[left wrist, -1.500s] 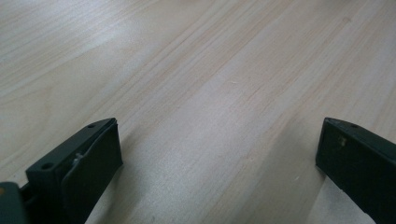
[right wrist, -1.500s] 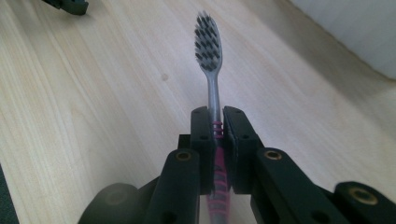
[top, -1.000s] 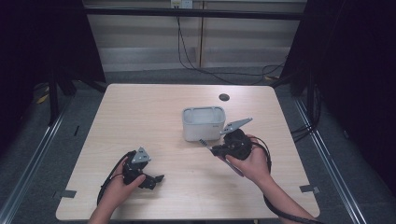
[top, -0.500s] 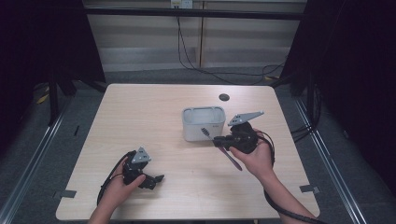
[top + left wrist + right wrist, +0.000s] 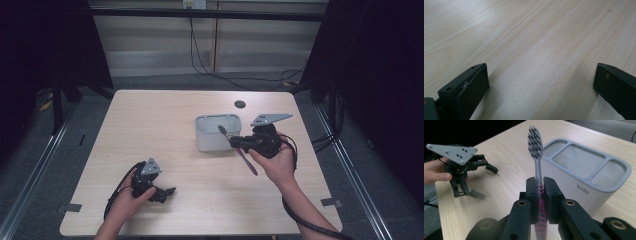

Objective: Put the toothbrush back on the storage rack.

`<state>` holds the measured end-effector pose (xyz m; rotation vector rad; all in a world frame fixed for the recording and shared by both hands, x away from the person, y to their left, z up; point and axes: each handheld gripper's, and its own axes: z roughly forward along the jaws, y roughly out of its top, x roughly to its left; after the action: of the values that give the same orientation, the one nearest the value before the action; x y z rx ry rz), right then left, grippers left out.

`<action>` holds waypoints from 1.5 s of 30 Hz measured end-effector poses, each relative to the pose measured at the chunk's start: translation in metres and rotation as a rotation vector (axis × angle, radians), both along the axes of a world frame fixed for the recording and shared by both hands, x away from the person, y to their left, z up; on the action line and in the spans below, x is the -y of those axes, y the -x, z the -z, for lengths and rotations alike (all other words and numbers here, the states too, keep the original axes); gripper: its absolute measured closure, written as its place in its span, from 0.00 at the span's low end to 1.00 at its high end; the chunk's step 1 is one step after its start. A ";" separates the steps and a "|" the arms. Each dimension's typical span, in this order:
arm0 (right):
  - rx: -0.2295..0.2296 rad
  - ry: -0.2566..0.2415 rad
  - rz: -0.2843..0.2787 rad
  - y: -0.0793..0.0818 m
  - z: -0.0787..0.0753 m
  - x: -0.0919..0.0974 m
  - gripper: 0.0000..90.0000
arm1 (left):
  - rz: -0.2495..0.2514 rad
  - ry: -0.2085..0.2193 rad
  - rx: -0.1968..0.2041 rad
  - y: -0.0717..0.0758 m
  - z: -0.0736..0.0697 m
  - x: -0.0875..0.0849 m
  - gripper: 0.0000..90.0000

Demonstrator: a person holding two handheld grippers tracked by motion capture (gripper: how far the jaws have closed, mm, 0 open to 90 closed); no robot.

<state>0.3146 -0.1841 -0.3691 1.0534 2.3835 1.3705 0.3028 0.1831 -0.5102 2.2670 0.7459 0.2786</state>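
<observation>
My right gripper [image 5: 239,144] [image 5: 539,187] is shut on a toothbrush [image 5: 240,151] [image 5: 537,162] with a grey neck, dark bristles and a pink handle. It holds the brush just in front of and to the right of a grey holder [image 5: 218,132] [image 5: 584,180] that has three open compartments. The bristle end points toward the holder's front wall and the handle hangs down toward the person. My left gripper [image 5: 164,193] [image 5: 539,82] rests open on the wood near the front left, with nothing between its jaws. It also shows at the left of the right gripper view [image 5: 485,181].
The holder stands on a light wooden table [image 5: 150,130]. A small dark round hole [image 5: 240,104] sits near the table's far edge. Cables trail from both grippers toward the person. Dark floor and metal rails surround the table.
My right gripper has lifted and swung right with the toothbrush, which now hangs steeper beside the holder. The left gripper has stayed in place.
</observation>
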 end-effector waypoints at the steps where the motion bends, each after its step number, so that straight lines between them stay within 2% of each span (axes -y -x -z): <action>1: 0.006 -0.009 0.000 -0.001 -0.002 0.000 0.93 | 0.000 0.000 0.000 0.000 0.000 0.000 0.00; 29: 0.099 -0.137 0.062 -0.018 -0.034 0.000 0.93 | 0.000 0.000 -0.001 0.000 0.000 0.000 0.00; 45: 0.139 -0.166 0.087 -0.028 -0.046 -0.003 0.93 | 0.000 0.000 0.000 0.000 0.000 0.000 0.00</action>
<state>0.3426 -0.1812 -0.3227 1.0506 2.1316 1.5774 0.3028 0.1831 -0.5103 2.2667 0.7460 0.2782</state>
